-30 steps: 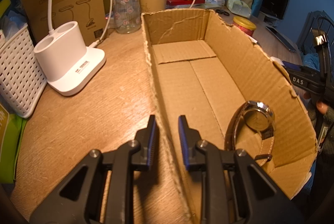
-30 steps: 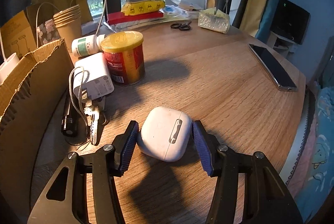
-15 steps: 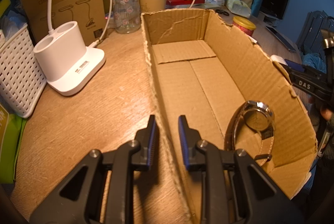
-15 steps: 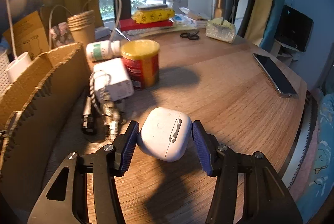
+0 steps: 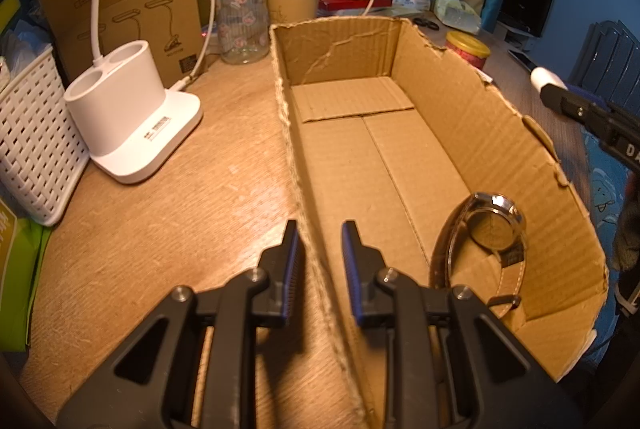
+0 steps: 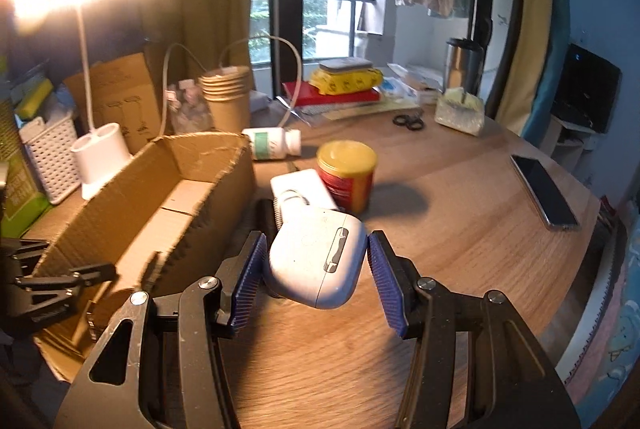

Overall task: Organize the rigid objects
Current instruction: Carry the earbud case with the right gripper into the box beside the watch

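My right gripper (image 6: 316,265) is shut on a white earbud case (image 6: 320,253), held in the air above the wooden table just right of the cardboard box (image 6: 224,185). In the left wrist view this case (image 5: 542,77) and the right gripper (image 5: 580,109) show beyond the box's right wall. My left gripper (image 5: 320,253) is shut on the box's left wall (image 5: 296,165), one finger inside and one outside. A wristwatch with a brown strap (image 5: 492,229) lies in the box's near right corner.
Right of the box lie a white charger with cable (image 6: 302,189), a red tin with a yellow lid (image 6: 348,177), a pill bottle (image 6: 272,143) and a dark flashlight (image 6: 264,213). A phone (image 6: 544,193) lies far right. A lamp base (image 5: 120,117) and white basket (image 5: 36,141) stand left.
The right gripper has lifted the earbud case off the table and carried it up and toward the box. The left gripper has stayed on the box wall.
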